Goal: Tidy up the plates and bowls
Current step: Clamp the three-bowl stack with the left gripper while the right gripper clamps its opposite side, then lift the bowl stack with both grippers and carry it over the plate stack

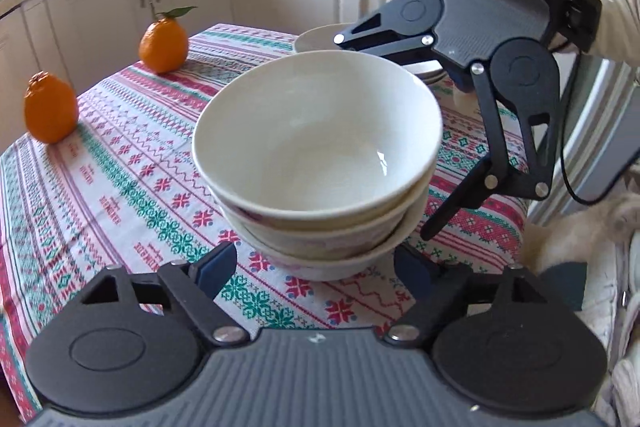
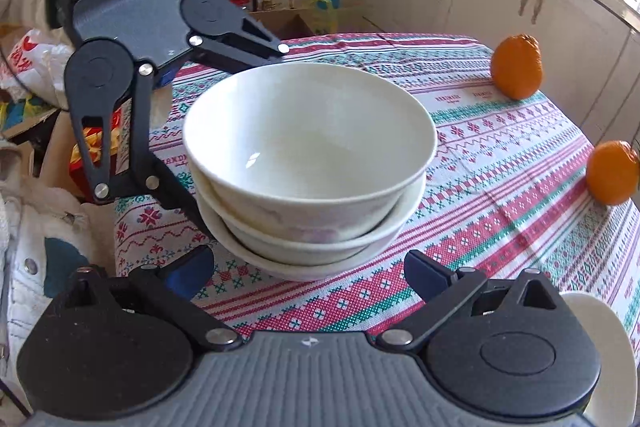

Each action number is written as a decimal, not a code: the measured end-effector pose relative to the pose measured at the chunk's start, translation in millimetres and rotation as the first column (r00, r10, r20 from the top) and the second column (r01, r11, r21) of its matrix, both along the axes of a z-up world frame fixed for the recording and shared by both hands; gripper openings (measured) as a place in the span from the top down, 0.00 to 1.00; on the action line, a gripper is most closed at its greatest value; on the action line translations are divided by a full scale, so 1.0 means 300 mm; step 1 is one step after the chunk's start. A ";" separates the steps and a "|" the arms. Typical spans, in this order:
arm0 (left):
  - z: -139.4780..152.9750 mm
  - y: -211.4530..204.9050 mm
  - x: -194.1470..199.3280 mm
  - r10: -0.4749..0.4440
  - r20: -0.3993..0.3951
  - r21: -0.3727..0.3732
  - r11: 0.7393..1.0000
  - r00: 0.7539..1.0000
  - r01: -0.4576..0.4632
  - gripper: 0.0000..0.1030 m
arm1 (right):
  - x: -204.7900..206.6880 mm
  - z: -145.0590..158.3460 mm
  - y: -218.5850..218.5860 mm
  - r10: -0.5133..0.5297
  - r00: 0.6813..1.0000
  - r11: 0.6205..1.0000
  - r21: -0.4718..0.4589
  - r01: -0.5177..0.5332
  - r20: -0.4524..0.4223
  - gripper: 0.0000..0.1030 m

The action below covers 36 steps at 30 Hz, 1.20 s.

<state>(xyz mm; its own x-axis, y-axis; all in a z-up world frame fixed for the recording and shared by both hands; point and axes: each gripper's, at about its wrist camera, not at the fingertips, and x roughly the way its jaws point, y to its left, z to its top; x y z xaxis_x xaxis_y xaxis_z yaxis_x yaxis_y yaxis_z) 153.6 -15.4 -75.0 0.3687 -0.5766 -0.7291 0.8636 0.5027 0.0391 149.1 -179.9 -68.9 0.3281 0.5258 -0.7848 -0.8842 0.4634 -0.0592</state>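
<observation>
Sitting nested at the middle of the patterned tablecloth (image 1: 132, 163), the stack of three white bowls (image 1: 316, 163) looks like the finished half of this job, and that's a judgement from how neatly they sit, one inside the next. The plates are the open question: a pale plate (image 1: 316, 37) shows beyond the stack in the left wrist view, half hidden behind the other tool, and a white rim (image 2: 612, 347) peeks out at the lower right edge of the right wrist view, so some plate sorting seems left to do. Now the poses: both tools tilt steeply down at the bowls from opposite sides. The left gripper (image 1: 316, 267) has its blue-padded fingers spread either side of the bottom bowl's base, not pressing on it as far as I can see, with nothing in its grasp. The right gripper (image 2: 316, 275) mirrors it, jaws parted wide near the stack's foot, also empty-handed. A pale sleeve (image 1: 612, 15) trails behind the right tool. Two oranges (image 1: 164, 45) stand well apart from the bowls, off toward the table's far edge.
</observation>
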 end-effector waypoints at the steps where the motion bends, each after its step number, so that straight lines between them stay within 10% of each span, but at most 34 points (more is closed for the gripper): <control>1: 0.002 0.000 0.005 -0.012 -0.006 0.002 1.000 1.000 0.012 0.22 | 0.003 0.001 0.005 0.010 1.000 1.000 -0.006 -0.010 0.002 0.01; 36: -0.003 -0.024 0.087 -0.128 -0.080 0.028 0.991 0.988 0.131 0.24 | 0.090 -0.009 0.048 0.096 0.992 0.994 -0.038 -0.099 -0.078 0.15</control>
<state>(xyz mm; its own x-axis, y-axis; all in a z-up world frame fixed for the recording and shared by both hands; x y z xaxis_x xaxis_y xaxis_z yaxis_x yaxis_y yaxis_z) 179.8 -22.5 -75.8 0.2336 -0.5907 -0.7724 0.9225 0.3857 -0.0160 176.2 -165.5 -71.7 0.2150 0.5187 -0.8275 -0.9278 0.3730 -0.0072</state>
